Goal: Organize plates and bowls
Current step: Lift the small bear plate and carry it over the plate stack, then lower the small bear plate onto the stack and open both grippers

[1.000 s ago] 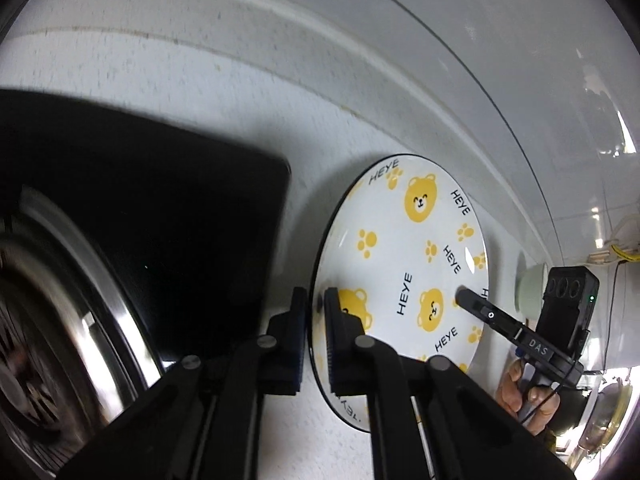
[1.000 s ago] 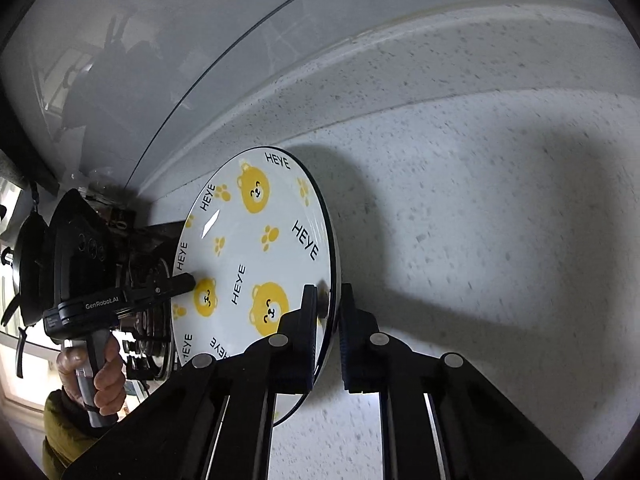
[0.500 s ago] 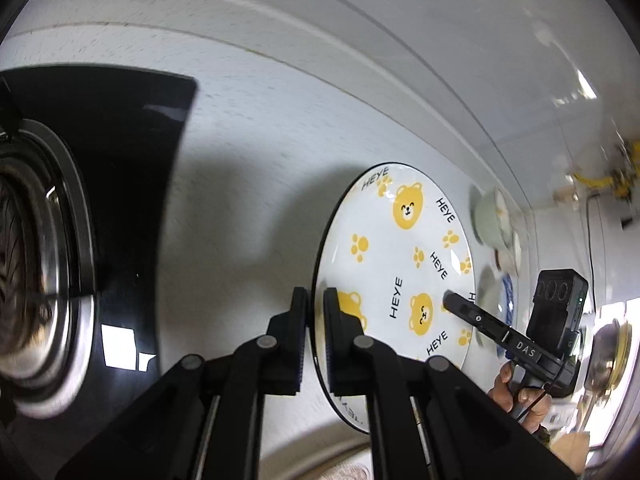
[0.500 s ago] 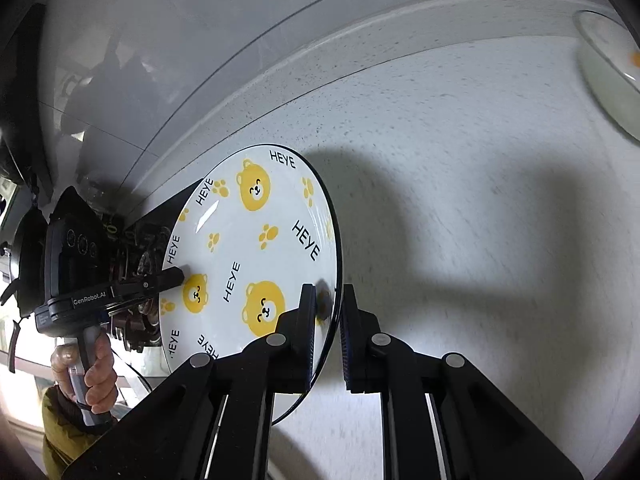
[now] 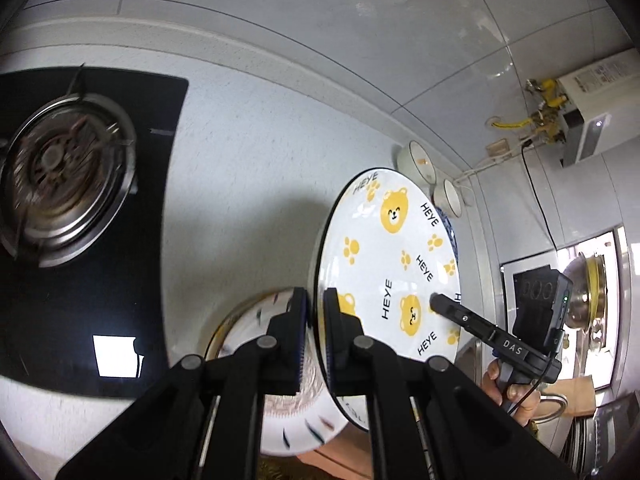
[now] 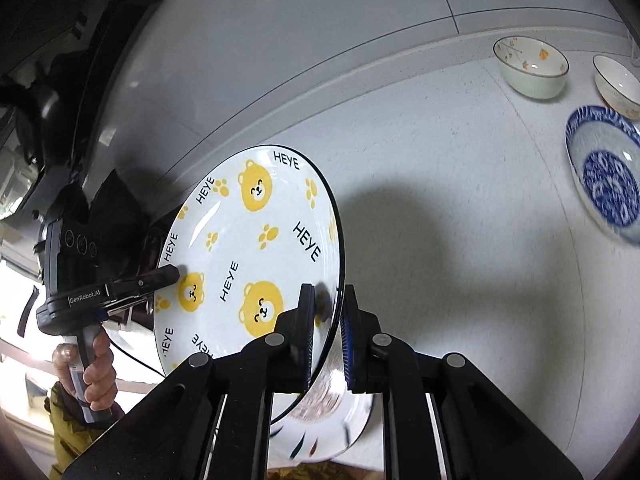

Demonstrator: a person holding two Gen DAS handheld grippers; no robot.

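**A:** so where's the bear plate at? white glazed round one, thin black rim, yellow bear faces, paw prints and "HEYE" all over it.

**B:** Up in the air, off the worktop, tilted on edge. Both grippers have it. The left gripper is clamped on one side of the rim, one finger on the printed face, the other behind. The right gripper is clenched on the opposite rim the same way. Each shows up in the other's camera, reaching onto the plate face.

**A:** what's under it?

**B:** Another plate, white with little dark dashes and a pinkish pattern in the middle, lying flat on the worktop right below. Partly hidden by the fingers, so can't say more.

**A:** and the rest of the kitchen?

**B:** Speckled pale stone worktop with a raised curved back edge, glossy grey tiled wall behind. Left view has a black glass hob with a steel gas burner. Right view has a blue-and-white patterned bowl, a pale green bowl with orange leaves and a small white bowl, all well apart from the held plate, near the wall.

**A:** hands?

**B:** Each hand is wrapped round a pistol-style handle, grippers angled downward. Mustard sleeve on the left one.
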